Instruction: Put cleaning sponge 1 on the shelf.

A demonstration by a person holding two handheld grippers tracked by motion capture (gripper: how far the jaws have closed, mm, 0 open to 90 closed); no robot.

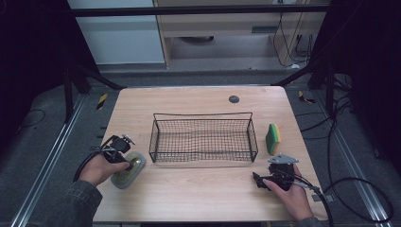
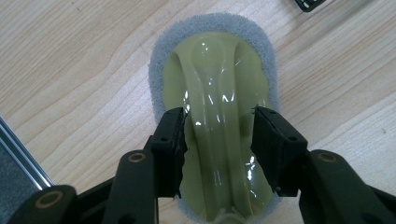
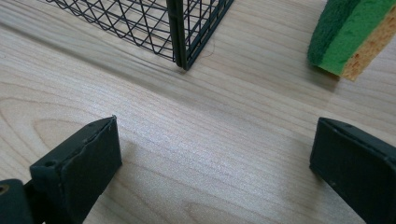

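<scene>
Left gripper (image 2: 218,135) jaws are pinching the scrubber (image 2: 215,84) handle on the table; right gripper (image 3: 215,163) sits spread. Next, probably: lift it into the basket (image 1: 203,137).

A light wooden tabletop (image 1: 198,189) with rounded corners stands in the middle, and a small dark round cap (image 1: 233,99) sits near its far edge. The floor (image 1: 42,142) around it is grey. Metal rails (image 1: 45,163) run along the floor on the left side and also on the right side. Black frame bars (image 1: 198,10) surround the place, and the far corners are dark. Behind the tabletop there is a pale cabinet (image 1: 123,42) and beside it a wooden desk (image 1: 222,23). Black cables (image 1: 359,189) lie on the floor at the right. Two yellow-black striped marks (image 1: 101,100) are on the floor. The light is soft and even
</scene>
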